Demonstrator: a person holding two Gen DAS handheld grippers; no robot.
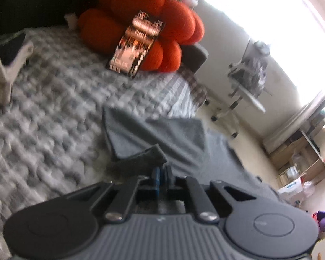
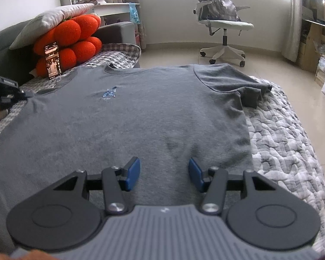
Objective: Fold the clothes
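Observation:
A grey T-shirt (image 2: pixel 130 112) with a small blue chest print (image 2: pixel 109 93) lies spread face-up on the quilted bed; its collar points away from me. My left gripper (image 1: pixel 161 171) is shut on the edge of the shirt's sleeve (image 1: pixel 145 156), and the fabric lifts up into its jaws. The right wrist view shows this same left gripper (image 2: pixel 26 94) at the far left, at the sleeve tip. My right gripper (image 2: pixel 164 172) is open over the shirt's lower part, blue pads (image 2: pixel 133 170) wide apart with nothing pinched. The other sleeve (image 2: pixel 234 82) lies flat at the right.
An orange plush cushion (image 2: pixel 75 36) with a phone (image 2: pixel 52 61) leaning on it sits at the bed's head, under a white pillow (image 2: pixel 52 19). The grey-white quilt (image 2: pixel 281 130) ends at the bed's right edge. An office chair (image 2: pixel 223 21) with a backpack stands beyond on the tiled floor.

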